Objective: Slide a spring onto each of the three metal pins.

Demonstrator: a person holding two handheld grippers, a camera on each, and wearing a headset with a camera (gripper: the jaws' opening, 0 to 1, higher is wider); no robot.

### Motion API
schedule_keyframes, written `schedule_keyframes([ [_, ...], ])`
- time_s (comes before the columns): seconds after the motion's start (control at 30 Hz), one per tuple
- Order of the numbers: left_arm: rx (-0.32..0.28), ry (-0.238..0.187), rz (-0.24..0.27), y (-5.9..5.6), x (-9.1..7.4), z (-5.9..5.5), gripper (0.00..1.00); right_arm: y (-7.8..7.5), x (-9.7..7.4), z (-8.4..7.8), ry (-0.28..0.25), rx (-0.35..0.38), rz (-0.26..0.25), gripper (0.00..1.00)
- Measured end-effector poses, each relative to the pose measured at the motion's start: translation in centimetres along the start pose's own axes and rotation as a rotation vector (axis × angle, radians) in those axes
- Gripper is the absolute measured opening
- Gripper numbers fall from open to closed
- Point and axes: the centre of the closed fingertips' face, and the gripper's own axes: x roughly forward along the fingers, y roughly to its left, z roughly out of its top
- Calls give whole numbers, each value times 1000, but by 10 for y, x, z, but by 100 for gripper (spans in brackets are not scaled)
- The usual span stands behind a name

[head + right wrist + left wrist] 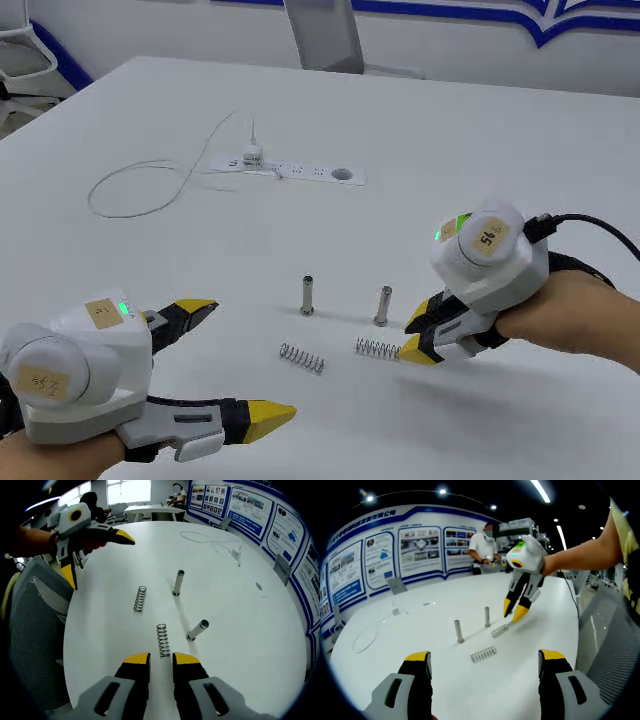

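Holds the right gripper (pixel 412 338) low beside the pin (pixel 383 305) standing upright on the white table (pixel 400 150), jaws parted by a narrow gap and pinching nothing, tips at the end of a spring (pixel 377 348) lying flat just in front of that pin. Holds the left gripper (pixel 245 358) well away from the same pin, on the side opposite the right gripper, jaws spread wide and empty. Has a second pin (pixel 308 295) upright near that pin and a second spring (pixel 301 357) lying flat a little farther from it, neither spring on a pin.
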Motion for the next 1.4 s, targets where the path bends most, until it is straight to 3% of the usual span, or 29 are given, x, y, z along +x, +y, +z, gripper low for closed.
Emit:
schedule_keyframes([
  [0.33, -4, 4, 6, 2, -3, -2, 90, -1, 15, -10, 26, -6, 16, 18],
  [0.83, -9, 10, 10, 3, -4, -3, 90, -3, 25, -12, 33, -4, 29, 15],
  [1.1, -11, 11, 12, 2, -6, -4, 89, -3, 24, -11, 36, -3, 30, 12],
  [1.4, -9, 7, 7, 0, -3, -3, 89, -1, 12, -3, 43, -39, 14, 12],
])
